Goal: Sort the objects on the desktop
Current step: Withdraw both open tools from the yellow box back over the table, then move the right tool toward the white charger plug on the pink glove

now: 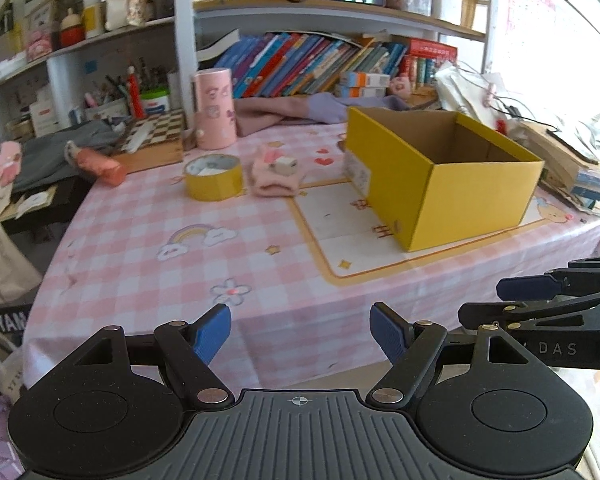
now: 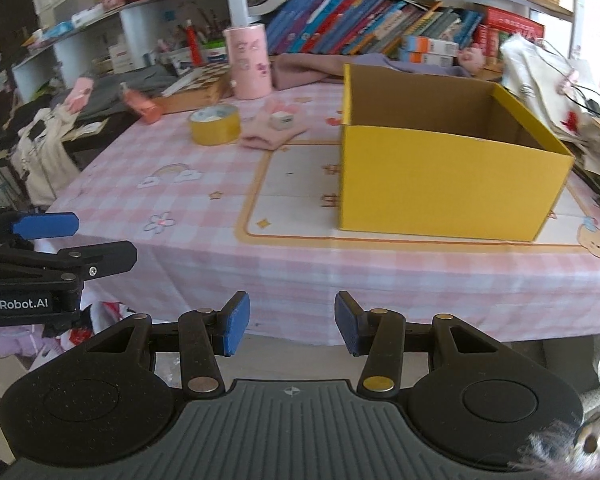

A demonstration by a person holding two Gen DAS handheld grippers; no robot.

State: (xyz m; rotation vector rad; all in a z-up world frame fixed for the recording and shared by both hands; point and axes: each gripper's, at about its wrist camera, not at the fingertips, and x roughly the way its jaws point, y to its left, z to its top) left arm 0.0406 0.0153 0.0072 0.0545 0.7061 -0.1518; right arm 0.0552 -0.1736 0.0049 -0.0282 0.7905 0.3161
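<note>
Table (image 1: 148,248) w/ pink check cloth fills most of both views; the yellow box (image 1: 452,184) is the landmark, sitting open-topped and looks empty as far as its inside shows. Left of the box, well apart from it, pink tube (image 1: 214,108) stands upright toward the back. Nearer the box, tape roll (image 1: 213,177) lies flat, and between tape and box is a pink sock (image 1: 276,176) w/ a small white block (image 1: 283,167) resting on it. Both tools hover short of the table's near edge, well clear of the box. Left gripper (image 1: 300,334) has fingers spread wide, nothing in them; right gripper (image 2: 292,328) is parted a bit less, also holding nothing. Judging by layout, sorting hasn't started, prob. means loose items go in the box. To do it well: take the tape w/ left, approach from above, one finger inside the ring and one outside, since the roll looks too wide to span. Sock is soft, so pinch at mid-bunch; the block may slide off, so lift it first.
</note>
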